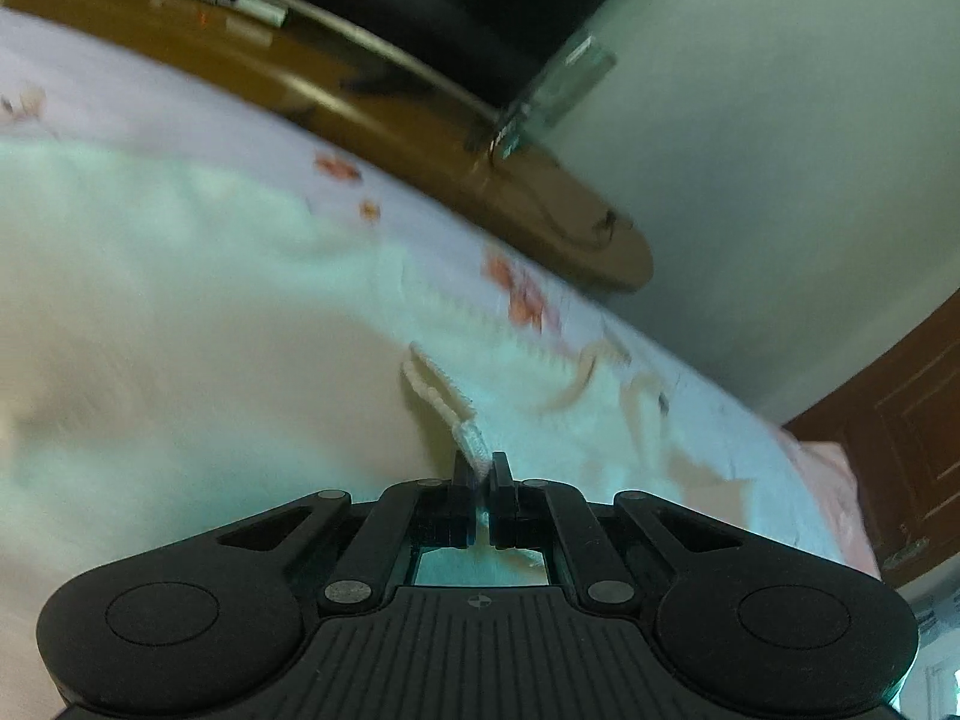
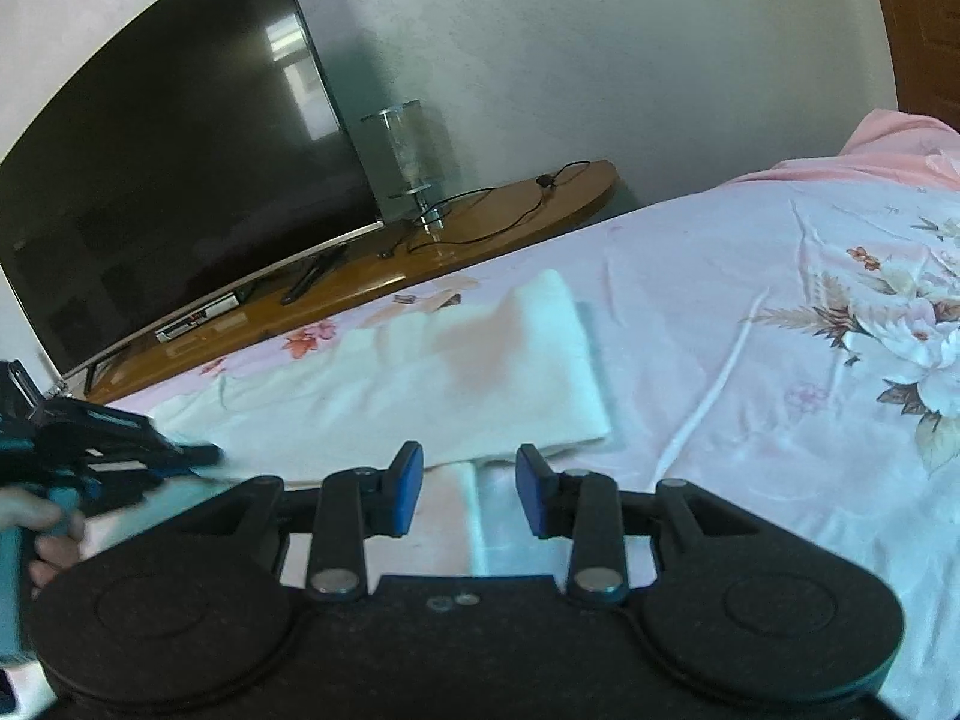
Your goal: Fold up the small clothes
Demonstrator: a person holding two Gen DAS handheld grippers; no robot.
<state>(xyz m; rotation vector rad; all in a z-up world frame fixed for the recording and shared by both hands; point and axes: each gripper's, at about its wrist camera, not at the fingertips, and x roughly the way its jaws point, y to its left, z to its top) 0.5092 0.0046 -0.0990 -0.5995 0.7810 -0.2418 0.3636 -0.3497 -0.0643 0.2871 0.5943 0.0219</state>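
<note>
A small white garment (image 2: 420, 378) lies spread on the floral bedsheet (image 2: 750, 360), partly folded. In the left wrist view the garment (image 1: 180, 330) fills the left and middle, blurred. My left gripper (image 1: 482, 468) is shut on a ribbed edge of the white garment (image 1: 471, 438). It also shows in the right wrist view (image 2: 198, 456), at the garment's left end. My right gripper (image 2: 468, 474) is open and empty, just above the garment's near edge.
A brown TV stand (image 2: 468, 240) runs along the far side of the bed, with a dark TV (image 2: 168, 168), a glass lamp (image 2: 414, 150), a cable and a set-top box. A pink pillow (image 2: 888, 144) lies at the far right. A brown door (image 1: 900, 432) is at the right.
</note>
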